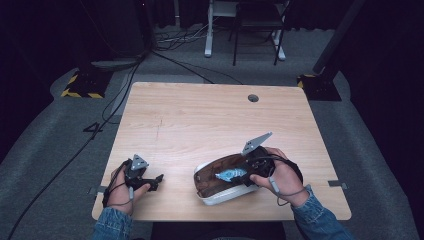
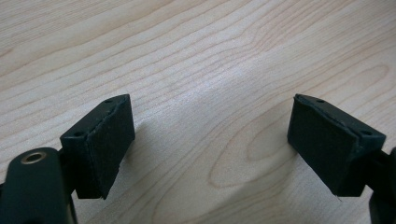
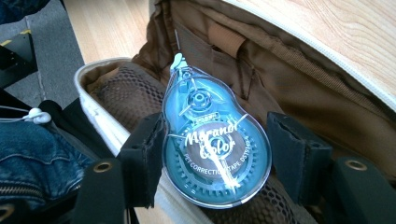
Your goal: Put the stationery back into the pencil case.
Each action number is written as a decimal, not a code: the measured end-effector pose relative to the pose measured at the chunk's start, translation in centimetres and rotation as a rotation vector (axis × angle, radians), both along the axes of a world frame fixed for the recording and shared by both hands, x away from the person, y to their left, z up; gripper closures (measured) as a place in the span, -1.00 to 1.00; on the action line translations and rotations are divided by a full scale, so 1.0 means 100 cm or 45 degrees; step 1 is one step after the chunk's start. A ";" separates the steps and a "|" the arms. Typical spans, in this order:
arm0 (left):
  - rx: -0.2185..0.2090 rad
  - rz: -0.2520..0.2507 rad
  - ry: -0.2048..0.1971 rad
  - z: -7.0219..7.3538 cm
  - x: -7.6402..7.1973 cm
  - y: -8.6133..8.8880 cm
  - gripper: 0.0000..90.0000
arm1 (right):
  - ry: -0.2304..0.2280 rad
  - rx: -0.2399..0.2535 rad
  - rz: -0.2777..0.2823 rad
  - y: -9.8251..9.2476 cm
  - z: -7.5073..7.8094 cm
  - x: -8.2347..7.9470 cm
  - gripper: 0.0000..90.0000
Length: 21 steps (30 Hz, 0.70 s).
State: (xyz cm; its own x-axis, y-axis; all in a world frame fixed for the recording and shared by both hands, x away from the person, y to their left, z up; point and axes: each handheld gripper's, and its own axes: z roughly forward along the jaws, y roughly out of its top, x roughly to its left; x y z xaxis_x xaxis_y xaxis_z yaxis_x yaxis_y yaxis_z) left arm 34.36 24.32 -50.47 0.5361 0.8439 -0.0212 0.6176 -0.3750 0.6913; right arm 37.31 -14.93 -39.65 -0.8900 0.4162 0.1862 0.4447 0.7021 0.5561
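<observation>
Right gripper point(image 3: 217, 151) is clamped on a blue correction tape dispenser point(image 3: 215, 144), both black pads pressed on its round clear body, nozzle tip pointing away from the camera. High view puts the same right gripper point(image 1: 245, 176) and dispenser point(image 1: 230, 174) over the open pencil case point(image 1: 212, 196), white outside, brown lining. In the right gripper view the dispenser sits just above the case's brown mesh pocket point(image 3: 126, 95), inner slip pockets behind it, zipper edge at upper right. Case lies on the wooden table point(image 1: 200, 115) near the front edge, right of centre. Left gripper point(image 2: 210, 140) has its jaws wide apart, nothing between, bare wood under them; left gripper point(image 1: 150, 181) rests on the table at front left, well apart from the case. Denim sleeve point(image 3: 32, 149) at left.
</observation>
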 end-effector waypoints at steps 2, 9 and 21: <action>-0.002 0.002 0.000 0.000 0.000 0.000 -0.67 | 0.005 -0.004 -0.004 0.001 -0.003 0.003 -0.12; -0.001 0.001 0.000 0.000 0.000 0.000 -0.67 | 0.025 -0.004 -0.029 0.003 -0.013 0.009 -0.12; -0.001 0.001 0.001 0.000 0.000 0.000 -0.66 | 0.009 0.021 -0.058 0.006 -0.024 0.015 -0.13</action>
